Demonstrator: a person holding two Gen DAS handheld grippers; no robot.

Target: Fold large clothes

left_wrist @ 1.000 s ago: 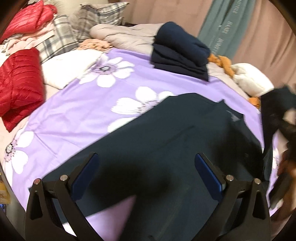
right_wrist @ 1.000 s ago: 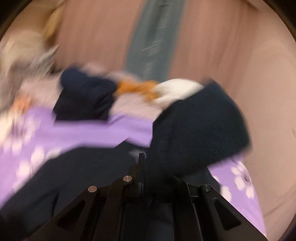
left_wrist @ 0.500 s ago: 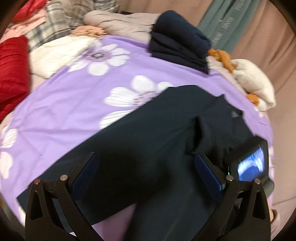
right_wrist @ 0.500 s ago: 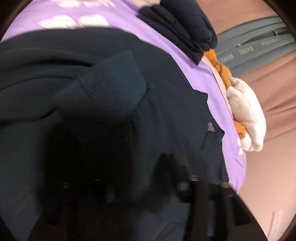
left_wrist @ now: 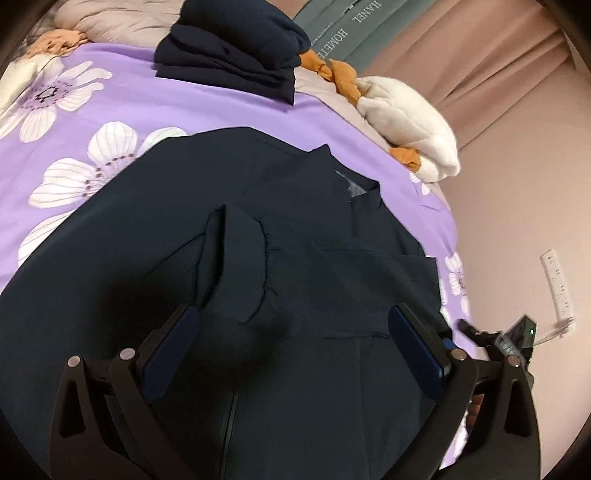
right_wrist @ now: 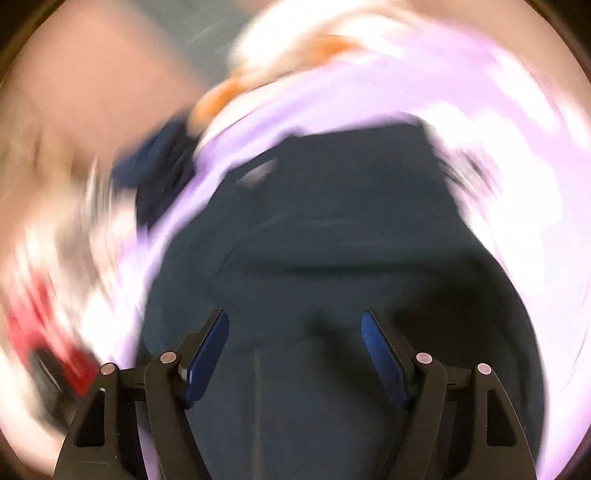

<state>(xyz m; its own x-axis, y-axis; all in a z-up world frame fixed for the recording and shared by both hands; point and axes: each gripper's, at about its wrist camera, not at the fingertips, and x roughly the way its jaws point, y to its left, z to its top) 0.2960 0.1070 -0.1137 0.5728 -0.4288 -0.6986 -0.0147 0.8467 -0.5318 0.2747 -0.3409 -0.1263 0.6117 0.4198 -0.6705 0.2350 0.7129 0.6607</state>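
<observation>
Sleeve (left_wrist: 236, 266) folded onto the jacket (left_wrist: 110, 295); both my hand-held grippers (left_wrist: 295, 343) (right_wrist: 295, 354) hang released. Next, I'd grab the hem at 6 o'clock.

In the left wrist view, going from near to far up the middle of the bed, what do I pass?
Left gripper → dark jacket spread flat → purple flowered sheet → folded navy clothes → grey quilt

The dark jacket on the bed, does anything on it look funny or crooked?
Yes. On the dark jacket, one sleeve lies folded across the front at a slant, its ribbed cuff puckered. The collar gapes open. Both grippers hang open above it, holding nothing.
</observation>
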